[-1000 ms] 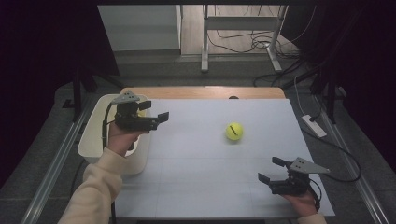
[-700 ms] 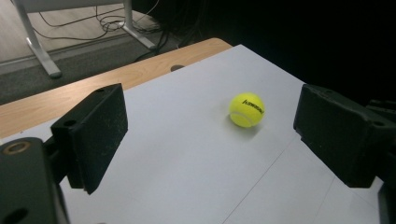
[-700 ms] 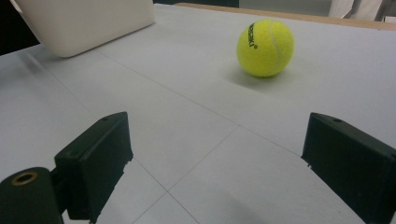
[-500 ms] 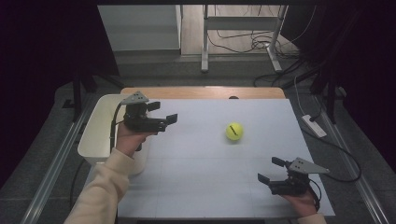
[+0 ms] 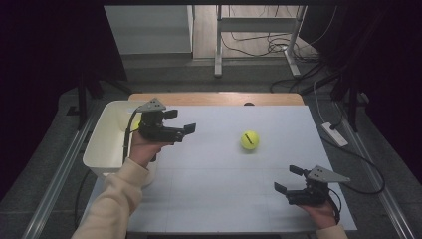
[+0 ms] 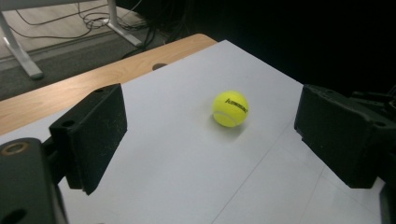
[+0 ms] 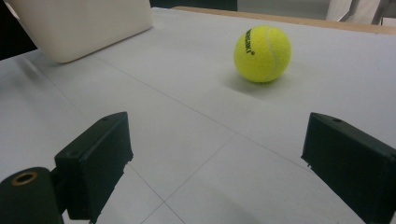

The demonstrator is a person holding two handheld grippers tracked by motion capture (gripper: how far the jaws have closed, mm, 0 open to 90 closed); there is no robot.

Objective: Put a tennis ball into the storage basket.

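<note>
Since earlier, we see left claw [image 5: 180, 122] shifted from white bin [image 5: 107, 144] toward tennis ball [image 5: 250, 140], spread, empty; ball straight ahead, right claw [image 5: 288, 179] comparably near, spread.

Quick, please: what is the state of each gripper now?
Left gripper: open, holding nothing, pointing toward the tennis ball.
Right gripper: open, holding nothing.

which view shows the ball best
The right gripper view: the ball is largest there, with its seam and black print clear. The left gripper view shows it smaller, print readable. The high view shows it tiny on the white table.
</note>
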